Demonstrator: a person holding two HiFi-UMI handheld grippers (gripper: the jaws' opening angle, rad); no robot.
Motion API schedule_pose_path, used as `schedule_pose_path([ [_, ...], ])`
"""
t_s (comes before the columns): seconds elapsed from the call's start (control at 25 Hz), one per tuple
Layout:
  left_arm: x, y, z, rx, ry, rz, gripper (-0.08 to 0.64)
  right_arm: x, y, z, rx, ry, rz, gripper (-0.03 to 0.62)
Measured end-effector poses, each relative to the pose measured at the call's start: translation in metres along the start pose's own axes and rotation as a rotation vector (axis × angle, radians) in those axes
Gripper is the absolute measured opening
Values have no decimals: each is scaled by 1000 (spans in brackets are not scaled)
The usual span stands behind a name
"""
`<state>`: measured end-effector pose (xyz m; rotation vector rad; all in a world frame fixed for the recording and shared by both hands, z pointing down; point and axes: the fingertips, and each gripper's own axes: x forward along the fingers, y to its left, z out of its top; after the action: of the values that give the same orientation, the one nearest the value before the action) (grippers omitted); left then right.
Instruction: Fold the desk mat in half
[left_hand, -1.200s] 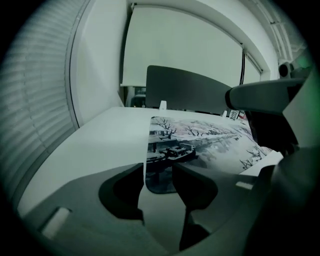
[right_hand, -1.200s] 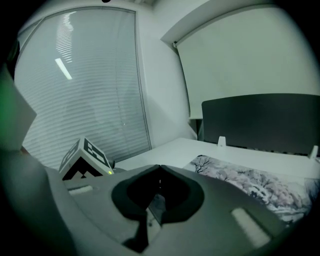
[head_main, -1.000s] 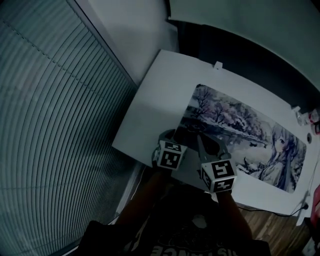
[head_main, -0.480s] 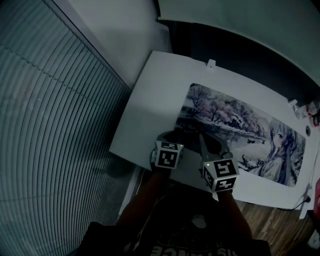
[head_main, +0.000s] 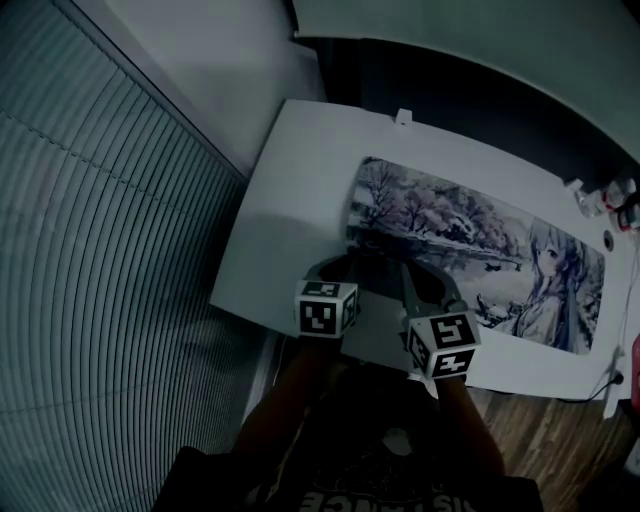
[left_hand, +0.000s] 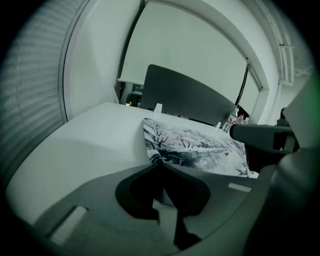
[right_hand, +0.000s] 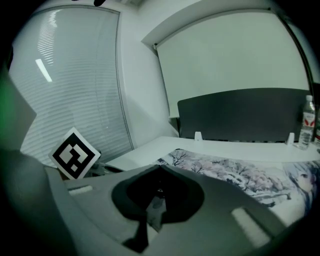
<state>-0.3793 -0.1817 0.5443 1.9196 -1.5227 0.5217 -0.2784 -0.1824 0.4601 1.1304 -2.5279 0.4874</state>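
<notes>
The printed desk mat (head_main: 470, 245) lies flat along the white table (head_main: 290, 200), running from near left to far right, except for its near-left corner, which curls up off the surface. The left gripper (head_main: 345, 266) has just been closing its jaws and pinches that raised corner between them, while the right gripper (head_main: 415, 285), just to its right, has its jaws drawn narrow on the mat's near edge (a thin strip of mat shows between them). Small bottles (head_main: 600, 195) stand at the table's far right end, well apart from both grippers.
</notes>
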Motion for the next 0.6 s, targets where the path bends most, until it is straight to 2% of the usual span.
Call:
schedule_pose_path([
  [0.24,-10,-37,26,3,-87,-76,25,-16,-10,1,7,-12,-24,2],
  [0.6,-5,-106,42,46,-129,-194,25,-53,-46,-7,34,-32,-103,2],
])
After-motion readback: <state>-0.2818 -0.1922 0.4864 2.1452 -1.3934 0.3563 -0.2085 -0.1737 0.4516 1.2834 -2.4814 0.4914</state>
